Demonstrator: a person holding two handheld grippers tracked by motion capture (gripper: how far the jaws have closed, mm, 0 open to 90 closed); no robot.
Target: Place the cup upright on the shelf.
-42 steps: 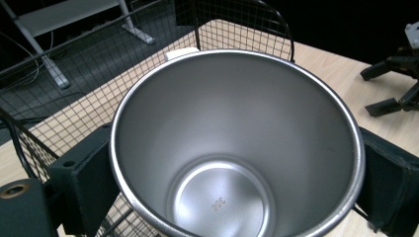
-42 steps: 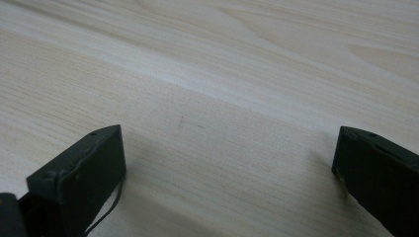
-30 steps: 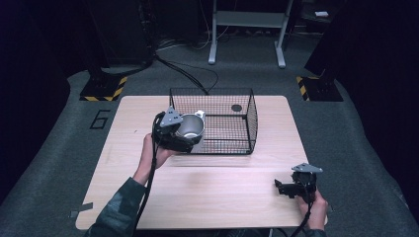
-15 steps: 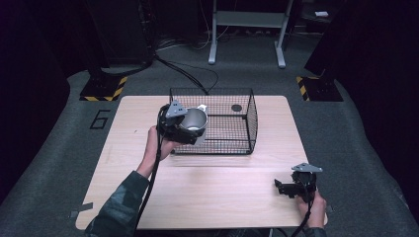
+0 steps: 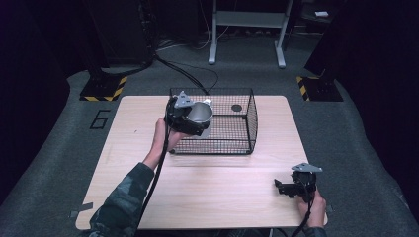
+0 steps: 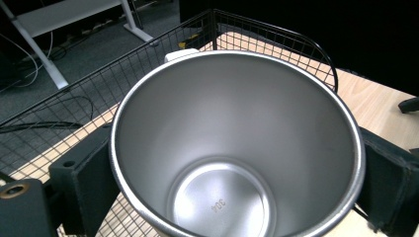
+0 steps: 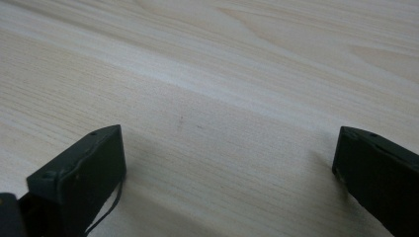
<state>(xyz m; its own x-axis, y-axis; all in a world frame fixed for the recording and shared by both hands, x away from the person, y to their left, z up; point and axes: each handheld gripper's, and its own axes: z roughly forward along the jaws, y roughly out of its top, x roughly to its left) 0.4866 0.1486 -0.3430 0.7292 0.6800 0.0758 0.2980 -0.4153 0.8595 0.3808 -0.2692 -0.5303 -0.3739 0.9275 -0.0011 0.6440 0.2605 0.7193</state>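
- Counter: light wood grain, rectangular, standing on grey floor.
- Black wire basket rests on counter's far half, just beyond the left gripper's fingers.
- Bare wood lies between and beneath the right gripper's fingers, near counter's front corner.

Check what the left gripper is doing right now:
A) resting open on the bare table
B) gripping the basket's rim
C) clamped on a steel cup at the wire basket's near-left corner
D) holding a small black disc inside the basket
C: the left gripper has its fingers pressed on both sides of the steel cup, at the near-left corner of the wire basket.
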